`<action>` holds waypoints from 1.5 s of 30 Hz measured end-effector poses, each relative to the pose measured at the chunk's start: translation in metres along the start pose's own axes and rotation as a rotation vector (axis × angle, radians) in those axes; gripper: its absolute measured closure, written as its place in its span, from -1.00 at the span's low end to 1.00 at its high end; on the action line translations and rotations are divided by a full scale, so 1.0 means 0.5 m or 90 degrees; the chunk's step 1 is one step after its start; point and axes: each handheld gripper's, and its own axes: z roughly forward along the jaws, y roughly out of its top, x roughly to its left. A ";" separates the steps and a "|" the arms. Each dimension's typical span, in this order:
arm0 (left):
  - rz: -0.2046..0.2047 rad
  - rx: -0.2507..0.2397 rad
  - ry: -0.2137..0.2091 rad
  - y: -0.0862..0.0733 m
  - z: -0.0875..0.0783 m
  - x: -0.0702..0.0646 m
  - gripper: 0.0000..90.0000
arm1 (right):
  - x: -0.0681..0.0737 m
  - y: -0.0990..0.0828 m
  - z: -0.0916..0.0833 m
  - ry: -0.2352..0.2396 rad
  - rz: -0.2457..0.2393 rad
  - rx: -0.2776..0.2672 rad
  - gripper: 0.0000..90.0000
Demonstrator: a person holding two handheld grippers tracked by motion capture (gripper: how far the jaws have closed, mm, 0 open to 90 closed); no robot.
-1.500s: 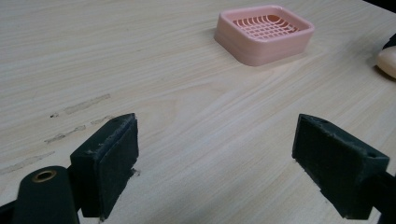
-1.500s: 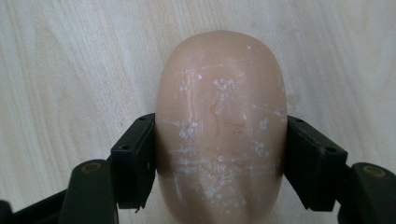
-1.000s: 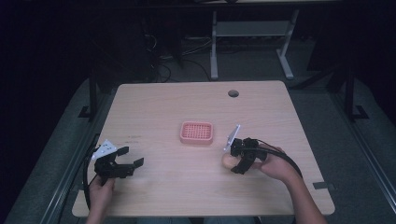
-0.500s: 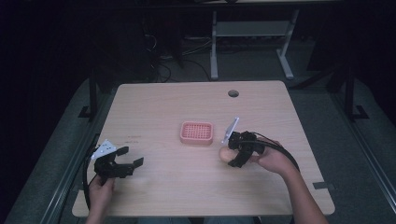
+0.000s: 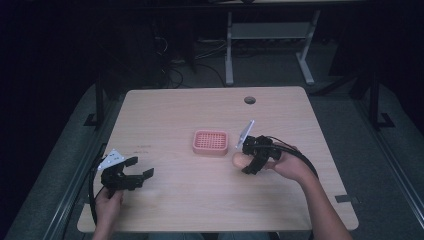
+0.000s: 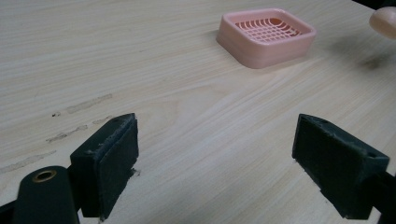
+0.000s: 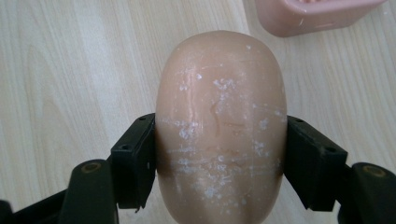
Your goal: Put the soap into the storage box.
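Jaws of the right gripper (image 7: 219, 154) are clamped across a soap bar (image 7: 220, 126), its long axis pointing toward the pink soap dish (image 5: 211, 142) just beside it, while the left gripper (image 5: 134, 176) is held open, well apart.

Surface (image 5: 200, 210): bare wood over most of its area, open to passage on every side of the middle.
Soap dish (image 5: 211, 142): the one standing obstacle, low and pink, at mid-surface.
Right gripper (image 5: 248, 161): just beside the soap dish on its right and slightly nearer the person; the soap bar (image 5: 240, 160) clamped in its jaws narrows that gap.
Left gripper (image 5: 134, 179): near the front left edge, jaws spread with bare wood between them, well apart from the soap dish.
Cable hole (image 5: 249, 100): small opening near the far edge.
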 end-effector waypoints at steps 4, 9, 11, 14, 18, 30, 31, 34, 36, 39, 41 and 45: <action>-0.003 -0.002 0.000 0.000 0.003 -0.002 -0.68 | -0.004 0.004 0.000 0.000 0.000 0.004 -0.29; -0.001 -0.001 0.002 0.000 0.003 -0.002 -0.68 | -0.011 0.011 -0.004 -0.002 -0.001 -0.001 -0.29; 0.001 0.001 0.001 0.001 0.002 -0.001 -0.68 | -0.012 0.013 -0.005 -0.003 0.000 -0.003 -0.29; 0.000 -0.001 0.001 0.001 0.002 -0.001 -0.68 | -0.014 0.018 -0.005 -0.003 -0.001 -0.004 -0.29; 0.001 0.000 0.002 0.001 0.002 -0.001 -0.68 | -0.020 0.022 -0.004 0.007 0.001 -0.016 -0.29; 0.001 0.000 0.001 0.001 0.001 -0.001 -0.68 | -0.035 0.030 0.003 0.004 0.006 -0.007 -0.29; 0.001 -0.001 0.001 0.001 0.001 -0.002 -0.68 | -0.036 0.033 0.001 0.004 0.006 -0.006 -0.29; 0.002 0.000 0.001 0.001 0.002 -0.002 -0.68 | -0.039 0.042 -0.002 0.002 0.001 -0.008 -0.29; 0.003 0.000 0.000 0.001 0.002 -0.003 -0.68 | -0.040 0.045 -0.003 0.002 0.001 -0.008 -0.29; 0.003 -0.002 -0.001 0.001 0.002 -0.003 -0.68 | -0.045 0.056 -0.004 -0.001 -0.004 -0.008 -0.29; 0.004 -0.001 0.000 0.001 0.002 -0.002 -0.68 | -0.046 0.059 -0.005 0.001 -0.003 -0.005 -0.29; 0.001 0.001 0.000 0.001 0.002 -0.003 -0.68 | -0.052 0.073 -0.006 0.003 -0.007 -0.008 -0.29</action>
